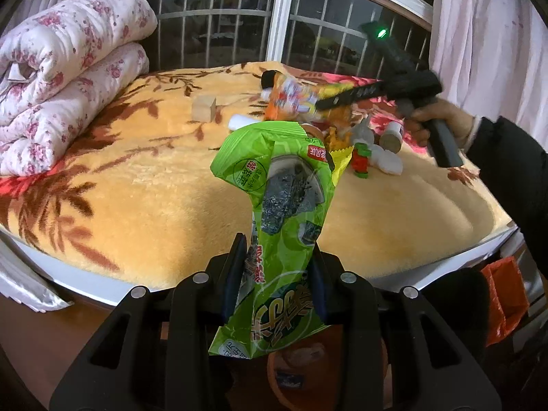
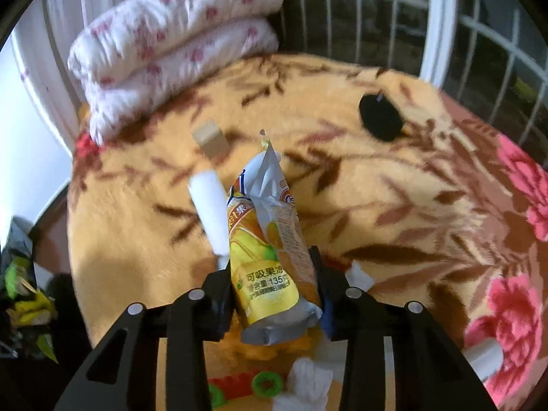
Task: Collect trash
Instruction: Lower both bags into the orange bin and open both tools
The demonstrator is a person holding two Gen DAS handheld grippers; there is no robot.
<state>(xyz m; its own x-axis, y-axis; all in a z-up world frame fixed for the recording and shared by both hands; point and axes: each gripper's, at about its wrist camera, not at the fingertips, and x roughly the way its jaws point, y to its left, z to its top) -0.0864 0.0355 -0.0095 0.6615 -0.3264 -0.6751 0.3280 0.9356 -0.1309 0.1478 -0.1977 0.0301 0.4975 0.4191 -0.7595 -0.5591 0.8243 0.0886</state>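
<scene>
Left tongs (image 1: 279,267) pinch a green seaweed-snack wrapper (image 1: 274,212); right tongs (image 2: 274,287) pinch a yellow pouch (image 2: 270,260) reading "可吸果冻".

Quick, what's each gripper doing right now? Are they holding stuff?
Left gripper: closed on the green snack bag.
Right gripper: closed on the yellow jelly pouch.

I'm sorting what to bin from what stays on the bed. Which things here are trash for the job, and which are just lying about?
Trash:
- green snack wrapper, in the left gripper
- yellow jelly pouch, in the right gripper

Lying about:
- wooden block
- red and green toy
- folded floral quilt
</scene>
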